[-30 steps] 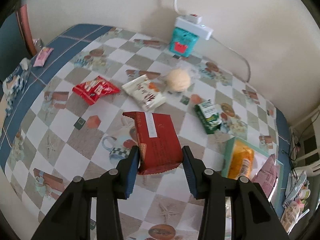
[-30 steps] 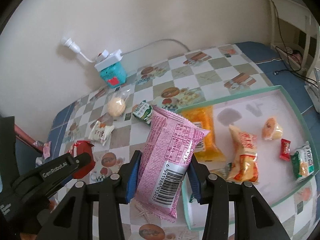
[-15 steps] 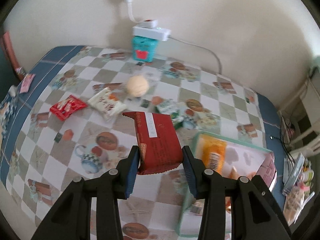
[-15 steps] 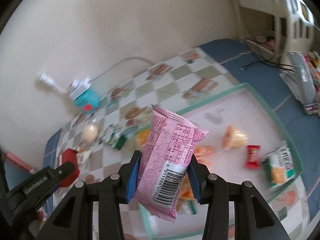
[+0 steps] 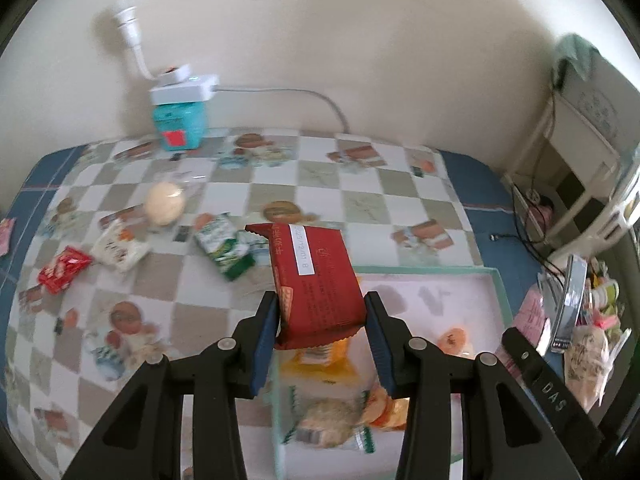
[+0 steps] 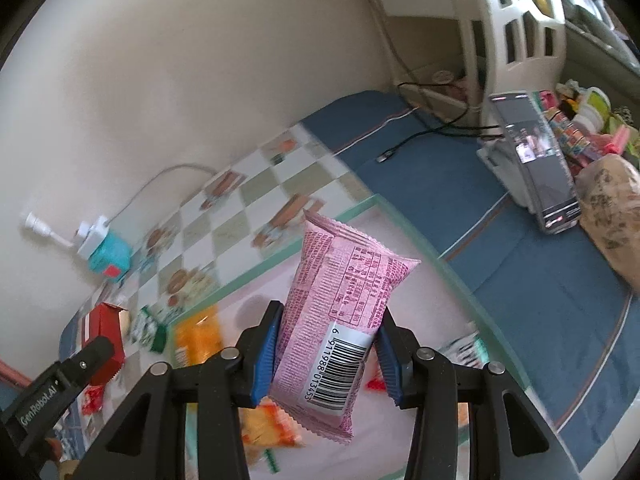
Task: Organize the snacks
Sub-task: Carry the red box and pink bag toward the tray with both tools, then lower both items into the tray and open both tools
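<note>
Snacks | left claw (image 5: 322, 322) clamped on red packet (image 5: 314, 280) | right claw (image 6: 326, 354) clamped on pink packet (image 6: 340, 312) | both over tray (image 5: 498, 284)

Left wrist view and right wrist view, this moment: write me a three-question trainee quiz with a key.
1. True or false: the left claw is shut on a dark red foil snack packet.
2. Which packet does the right claw grip? A) a green pouch B) a pink plastic packet with a barcode C) an orange bag
3. Fill in: beneath both claws lies a shallow white tray with a ____ rim.

Key
1. True; the blue pads press on both of its sides.
2. B, the pink plastic packet with a barcode.
3. Green; snacks already lie inside it, while a round pale bun in clear wrap sits on the checked tablecloth.
</note>
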Demonstrator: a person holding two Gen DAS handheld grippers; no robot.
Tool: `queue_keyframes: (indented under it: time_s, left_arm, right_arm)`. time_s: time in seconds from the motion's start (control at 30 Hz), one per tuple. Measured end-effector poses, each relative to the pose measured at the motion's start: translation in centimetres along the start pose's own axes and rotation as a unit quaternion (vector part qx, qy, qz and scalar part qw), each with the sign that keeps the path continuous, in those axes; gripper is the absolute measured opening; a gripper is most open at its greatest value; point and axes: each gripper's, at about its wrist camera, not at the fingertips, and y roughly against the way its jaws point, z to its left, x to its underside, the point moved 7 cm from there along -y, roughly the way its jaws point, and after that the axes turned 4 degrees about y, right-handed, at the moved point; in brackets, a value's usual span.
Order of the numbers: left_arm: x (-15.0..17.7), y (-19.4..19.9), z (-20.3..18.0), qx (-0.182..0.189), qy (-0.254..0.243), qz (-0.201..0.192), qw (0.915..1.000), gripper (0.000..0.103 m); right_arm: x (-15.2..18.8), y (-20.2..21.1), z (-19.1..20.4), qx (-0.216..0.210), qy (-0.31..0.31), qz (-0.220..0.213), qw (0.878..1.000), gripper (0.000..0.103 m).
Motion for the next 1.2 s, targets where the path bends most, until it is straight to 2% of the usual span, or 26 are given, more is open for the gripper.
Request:
queue_keyframes:
  time_s: [0.2, 0.4, 0.83, 1.2]
  left_arm:
    - [1.4, -3.2, -3.0, 0.016, -0.03, 0.013, 0.9993, 0.045]
    - [1.9, -5.1, -4.7, 0.012, -0.066, 0.001, 0.9977, 0.045]
    - [2.0, -6.6, -4.5, 0.007, -0.072, 0.004, 0.9974, 0.045]
    - [2.4, -6.8, -5.1, 0.001, -0.089, 0.005, 0.996, 0.045]
  right_arm:
    - [-0.7, -1.5, -2.0, 0.028, 0.005, -0.003, 1.0, 0.047]
    - [-1.0, -2.5, -2.5, 0.055, 0.023, -0.01, 0.998, 0.047]
    - [-0.5, -4.7, -3.6, 0.077, 0.028, 0.004, 0.997, 0.047]
    - [0.1, -5.7, -3.0, 0.072, 0.039, 0.019, 0.996, 0.047]
